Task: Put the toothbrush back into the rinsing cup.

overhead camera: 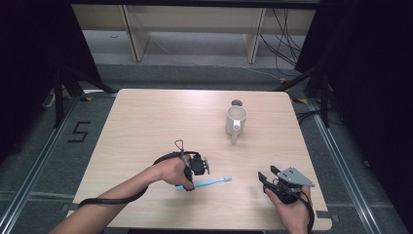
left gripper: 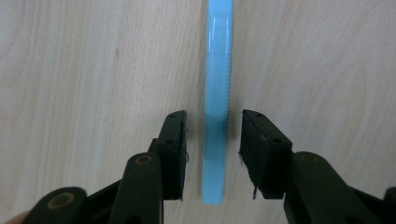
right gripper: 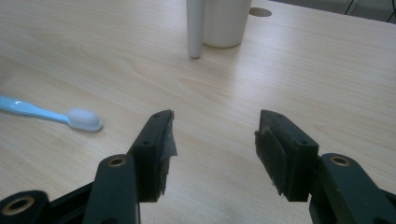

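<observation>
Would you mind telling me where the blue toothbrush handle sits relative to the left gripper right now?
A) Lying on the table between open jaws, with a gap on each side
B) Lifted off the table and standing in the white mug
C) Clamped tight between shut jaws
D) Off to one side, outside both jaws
A: in the left gripper view the toothbrush handle lies flat on the table between the left gripper's open jaws, with a gap on either side.

The toothbrush point(left gripper: 217, 93) head and the mug point(right gripper: 225, 21) top are cut off by picture edges.
</observation>
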Demonstrator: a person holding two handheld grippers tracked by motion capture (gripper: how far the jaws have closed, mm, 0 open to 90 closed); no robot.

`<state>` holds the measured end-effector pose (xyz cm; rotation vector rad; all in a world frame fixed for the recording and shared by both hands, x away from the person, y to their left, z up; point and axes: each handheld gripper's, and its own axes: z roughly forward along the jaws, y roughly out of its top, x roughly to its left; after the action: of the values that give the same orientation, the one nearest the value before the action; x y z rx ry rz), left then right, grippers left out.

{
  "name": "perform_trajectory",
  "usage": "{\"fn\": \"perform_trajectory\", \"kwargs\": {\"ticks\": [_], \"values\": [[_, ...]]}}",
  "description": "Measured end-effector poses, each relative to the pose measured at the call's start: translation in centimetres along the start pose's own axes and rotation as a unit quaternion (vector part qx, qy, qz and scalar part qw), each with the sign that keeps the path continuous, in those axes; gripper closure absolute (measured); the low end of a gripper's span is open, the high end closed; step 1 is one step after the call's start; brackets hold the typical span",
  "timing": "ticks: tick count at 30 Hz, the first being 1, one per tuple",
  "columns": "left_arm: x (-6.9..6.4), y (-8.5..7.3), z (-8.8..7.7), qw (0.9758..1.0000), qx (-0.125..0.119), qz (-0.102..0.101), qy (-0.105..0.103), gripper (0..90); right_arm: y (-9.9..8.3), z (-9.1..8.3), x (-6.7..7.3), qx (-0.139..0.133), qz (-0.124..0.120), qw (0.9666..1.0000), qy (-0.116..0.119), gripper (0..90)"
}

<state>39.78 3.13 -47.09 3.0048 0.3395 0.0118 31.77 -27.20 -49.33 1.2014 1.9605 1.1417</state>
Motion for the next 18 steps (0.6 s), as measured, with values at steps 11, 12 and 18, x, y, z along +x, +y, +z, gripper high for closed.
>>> {"fn": "perform_trajectory", "kwargs": {"ticks": [11,12,18], "values": [[-0.25,0.53,0.49,0.9999,0.008,0.014,0.002,66.6,0.01,0.02,0.01,0.003,-0.006,1.0,-0.002,46.6],[-0.28,0.52,0.6,0.9999,0.006,0.013,0.003,66.6,0.01,0.02,0.01,0.003,-0.006,1.0,-0.002,46.6],[-0.25,0.53,0.64,0.9998,0.011,0.019,0.003,69.3,0.0,0.03,-0.01,0.001,-0.004,1.0,0.0,46.6]]}}
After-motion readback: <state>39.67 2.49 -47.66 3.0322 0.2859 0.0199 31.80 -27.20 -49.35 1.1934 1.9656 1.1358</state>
